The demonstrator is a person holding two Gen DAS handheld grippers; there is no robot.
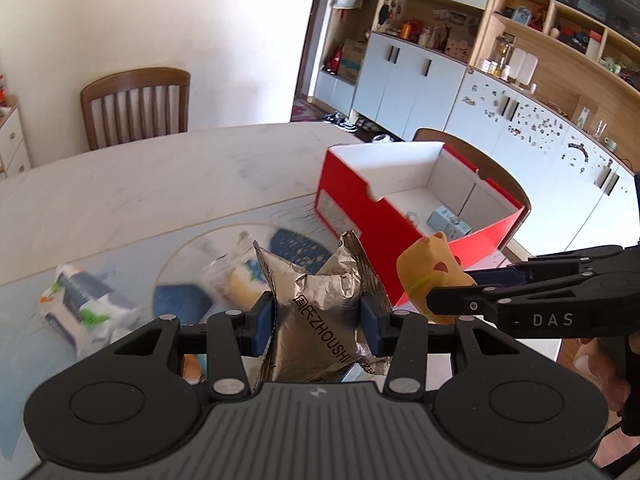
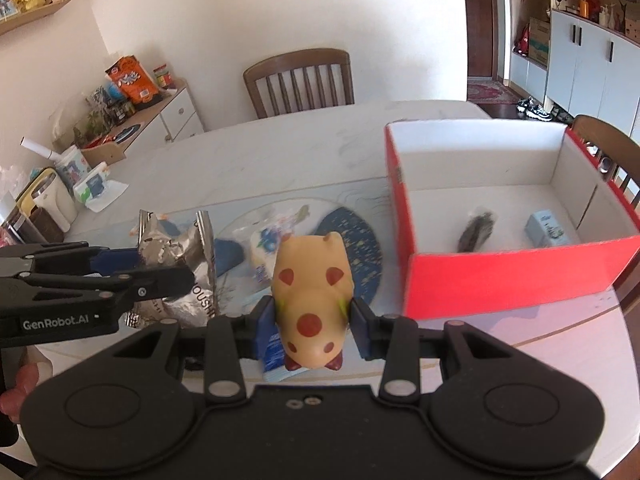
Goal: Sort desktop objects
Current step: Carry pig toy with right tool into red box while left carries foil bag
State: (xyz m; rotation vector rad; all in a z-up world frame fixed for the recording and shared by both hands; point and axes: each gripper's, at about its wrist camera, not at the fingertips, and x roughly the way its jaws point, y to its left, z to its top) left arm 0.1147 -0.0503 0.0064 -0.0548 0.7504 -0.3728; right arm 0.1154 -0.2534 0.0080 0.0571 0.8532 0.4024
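My left gripper (image 1: 318, 322) is shut on a crumpled silver foil snack bag (image 1: 320, 320) and holds it above the table; the bag also shows in the right wrist view (image 2: 188, 264). My right gripper (image 2: 312, 322) is shut on a yellow toy animal with red spots (image 2: 310, 284), seen in the left wrist view (image 1: 434, 276) too. The open red box (image 2: 520, 276) with white inside stands to the right and holds a small light-blue carton (image 2: 546, 228) and a dark object (image 2: 476, 232).
A clear-wrapped snack (image 2: 266, 248) lies on the blue patterned mat (image 2: 356, 240). A white and blue packet (image 1: 84, 304) lies left. Wooden chairs (image 2: 300, 80) stand at the far and right table edges. A sideboard with clutter (image 2: 120, 120) is far left.
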